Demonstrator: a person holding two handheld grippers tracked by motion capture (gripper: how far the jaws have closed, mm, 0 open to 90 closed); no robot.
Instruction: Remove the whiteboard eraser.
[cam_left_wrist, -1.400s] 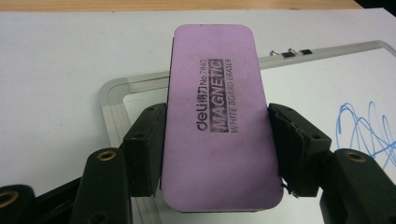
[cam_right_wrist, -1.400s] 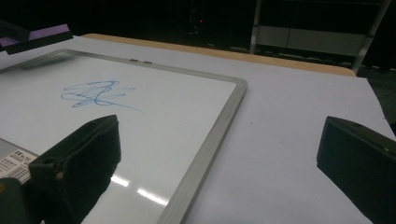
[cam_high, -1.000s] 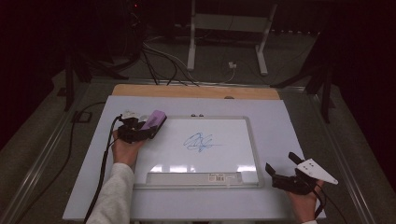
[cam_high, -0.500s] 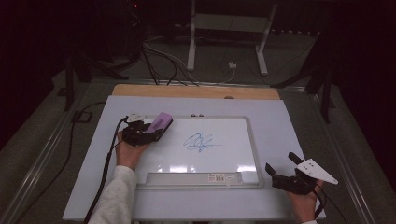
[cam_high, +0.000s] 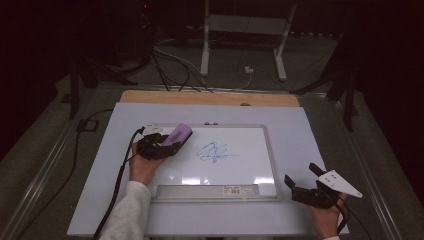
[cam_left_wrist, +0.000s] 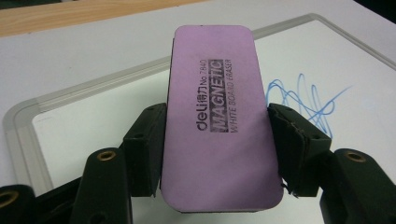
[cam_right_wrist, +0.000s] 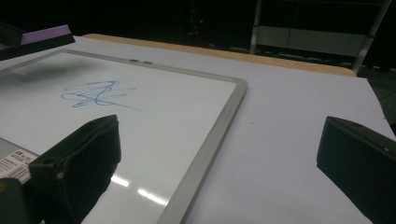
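— What have you got, and where?

— My left gripper (cam_high: 159, 146) is clamped on the purple eraser (cam_left_wrist: 218, 116), one jaw on each long side, near its back half. The front end sticks out past my jaw tips, over the top left part of the whiteboard (cam_high: 252, 172), with the blue scribble (cam_high: 215, 152) just ahead and to the right of it.

— How will it handle?

— I judge it light and a bit soft: foam body, so a side grip should hold. Pressing flat matters more than force.

— And your other one?

— My right gripper (cam_high: 312, 192) is spread wide, holding nothing, just off the board's near right corner.

— Do the views differ?

— The left gripper view reads the eraser's label; the right gripper view shows it raised above its shadow.
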